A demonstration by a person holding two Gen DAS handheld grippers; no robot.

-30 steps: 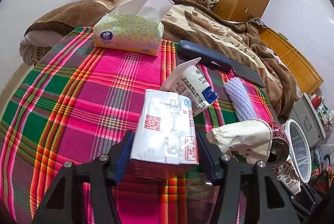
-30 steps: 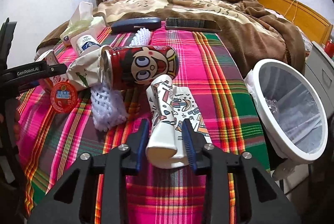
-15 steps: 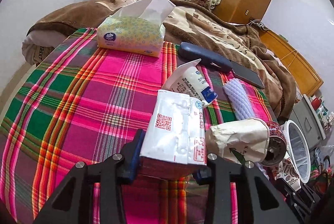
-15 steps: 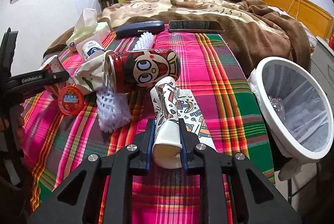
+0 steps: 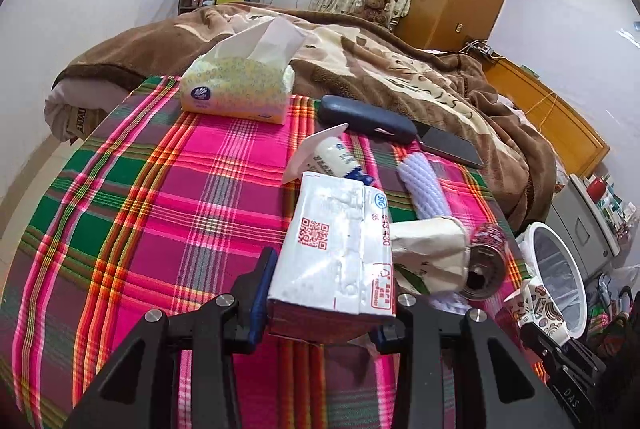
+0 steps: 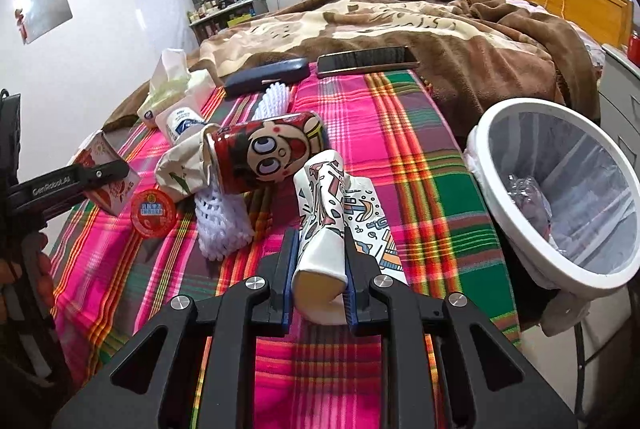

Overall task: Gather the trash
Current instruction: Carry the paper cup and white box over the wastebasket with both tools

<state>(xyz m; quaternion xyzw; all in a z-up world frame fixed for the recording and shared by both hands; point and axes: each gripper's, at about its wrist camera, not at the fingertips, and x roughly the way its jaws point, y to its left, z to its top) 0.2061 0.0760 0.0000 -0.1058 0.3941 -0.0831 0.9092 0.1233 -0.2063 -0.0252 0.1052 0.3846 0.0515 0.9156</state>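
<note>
Plaid cloth (image 5: 132, 213) covers the table under both views.

Left wrist view: the left gripper (image 5: 324, 313) has its jaws clamped on a white carton (image 5: 336, 249), one blue pad on each long side. The carton's long axis runs straight out from the jaws, away from the camera. Past it lie a paper bag (image 5: 428, 249), a can (image 5: 484, 265), a foam net (image 5: 420, 185), a small bottle (image 5: 340, 159) and a tissue pack (image 5: 236, 89). The bin (image 5: 536, 233) stands off the table's right edge, well apart from this hand.

Right wrist view: the right gripper (image 6: 320, 269) has just closed its jaws on a crushed paper cup (image 6: 324, 213), squeezing its open end flat; the cup's length points forward and slightly up. The can (image 6: 264, 153) lies on its side just beyond, with a net (image 6: 224, 225) and a red lid (image 6: 154, 213) to its left. The bin (image 6: 512, 213) sits close on the right, its mouth tilted toward the table.

The bin lies to the right of both loads, and the right hand is plainly nearer, so I judge the cup should swing over first and the carton follow across the table.
</note>
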